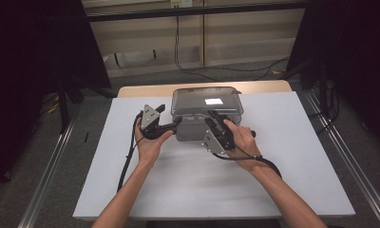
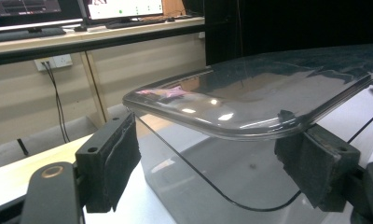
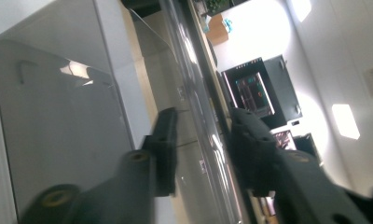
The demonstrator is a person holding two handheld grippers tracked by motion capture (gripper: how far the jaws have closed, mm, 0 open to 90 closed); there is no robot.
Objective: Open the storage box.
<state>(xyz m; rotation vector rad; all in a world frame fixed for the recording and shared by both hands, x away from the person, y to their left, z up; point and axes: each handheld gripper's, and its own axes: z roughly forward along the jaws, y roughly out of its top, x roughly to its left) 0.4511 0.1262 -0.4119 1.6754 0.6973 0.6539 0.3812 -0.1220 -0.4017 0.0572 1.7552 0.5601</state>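
A clear grey plastic box point(image 1: 193, 129) with a smoky lid point(image 1: 204, 102) stands at the back middle of the white table point(image 1: 178, 190). My left gripper point(image 1: 169, 115) is at the box's front left corner. In the left gripper view its jaws point(image 2: 212, 163) stand wide on either side of that corner, just under the lid point(image 2: 250, 93), with no firm press visible. My right gripper point(image 1: 215, 118) is at the box's front right. Its jaws point(image 3: 205, 140) straddle the lid's rim point(image 3: 194, 79) with a gap on each side, beside the box wall point(image 3: 58, 116).
The white tabletop stretches wide in front of the box and to both sides. Metal rails point(image 1: 50, 166) run along the floor left and right of the table. Cables point(image 1: 216, 69) lie on the floor beyond the far edge, in front of a wooden wall.
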